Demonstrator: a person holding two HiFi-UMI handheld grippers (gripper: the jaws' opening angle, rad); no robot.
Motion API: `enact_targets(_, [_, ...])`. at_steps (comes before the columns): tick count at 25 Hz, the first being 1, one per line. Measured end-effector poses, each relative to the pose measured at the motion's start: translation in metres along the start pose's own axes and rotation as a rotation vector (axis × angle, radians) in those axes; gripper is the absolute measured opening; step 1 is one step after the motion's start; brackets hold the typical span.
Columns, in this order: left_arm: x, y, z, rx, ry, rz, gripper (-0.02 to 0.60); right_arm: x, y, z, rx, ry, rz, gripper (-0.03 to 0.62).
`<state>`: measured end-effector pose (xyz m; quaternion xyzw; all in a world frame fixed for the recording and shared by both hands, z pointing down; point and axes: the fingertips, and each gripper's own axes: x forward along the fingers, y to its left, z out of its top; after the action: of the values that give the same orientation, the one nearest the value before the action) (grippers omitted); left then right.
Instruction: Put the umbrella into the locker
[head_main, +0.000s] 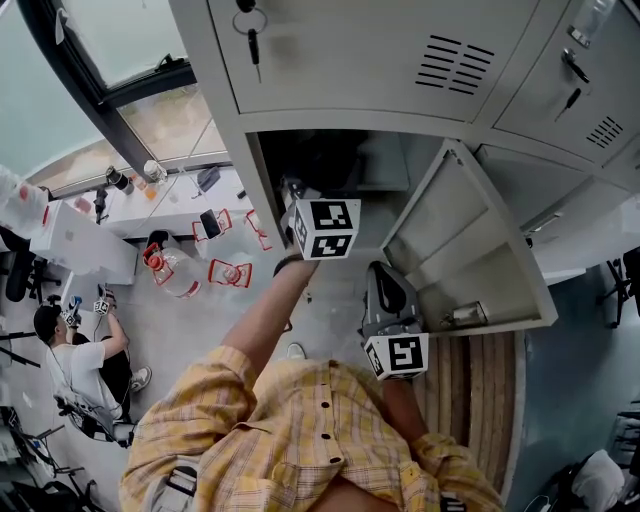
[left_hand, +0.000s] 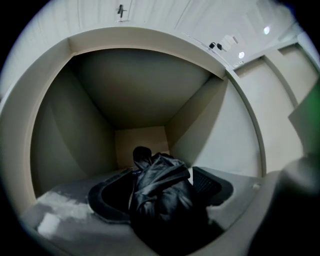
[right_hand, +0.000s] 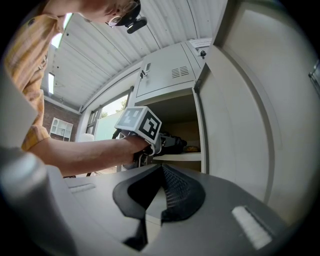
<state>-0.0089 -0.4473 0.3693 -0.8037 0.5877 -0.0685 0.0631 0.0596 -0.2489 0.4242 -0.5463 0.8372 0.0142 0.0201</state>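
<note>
The black folded umbrella (left_hand: 161, 186) lies in the open locker compartment (left_hand: 140, 90), its tip toward the back wall. My left gripper (left_hand: 160, 192) reaches level into that compartment. Its jaws stand wide on either side of the umbrella, and the pads do not press on it. In the head view the left gripper (head_main: 294, 194) is inside the locker opening (head_main: 300, 125), marker cube outside. The right gripper view shows the umbrella (right_hand: 175, 142) resting on the shelf. My right gripper (right_hand: 161, 167) is shut and empty; it hangs (head_main: 380, 272) lower, beside the open door (head_main: 470, 250).
Keys (head_main: 252, 30) hang in the closed locker door above. More closed lockers (head_main: 580, 80) stand to the right. A small object (head_main: 465, 315) sits on the open door's inner ledge. A desk (head_main: 90, 240) and a seated person (head_main: 80, 365) are at the left.
</note>
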Motion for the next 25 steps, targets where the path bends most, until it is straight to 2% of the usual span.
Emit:
enact_targets(3, [0.001,0.004,0.004,-0.060,-0.003,-0.027,0.401,-0.003,0.001,0.002,-0.007,0.000,-0.002,-0.011])
enact_targets(11, [-0.016,-0.001,0.009,-0.033,-0.023,-0.038,0.429,-0.010,0.004,0.003,0.001,-0.010,-0.005,-0.011])
enact_targets(17, [-0.034,-0.002,0.007,-0.054,-0.016,-0.042,0.428,-0.014,0.012,0.003,-0.003,-0.003,0.000,-0.011])
enact_targets(21, [-0.046,-0.001,0.016,-0.041,-0.022,-0.050,0.428,-0.017,0.016,0.002,-0.004,0.003,0.002,-0.011])
enact_targets(25, [-0.065,-0.001,0.015,-0.068,-0.011,-0.054,0.428,-0.021,0.018,0.003,0.003,0.003,-0.001,-0.011])
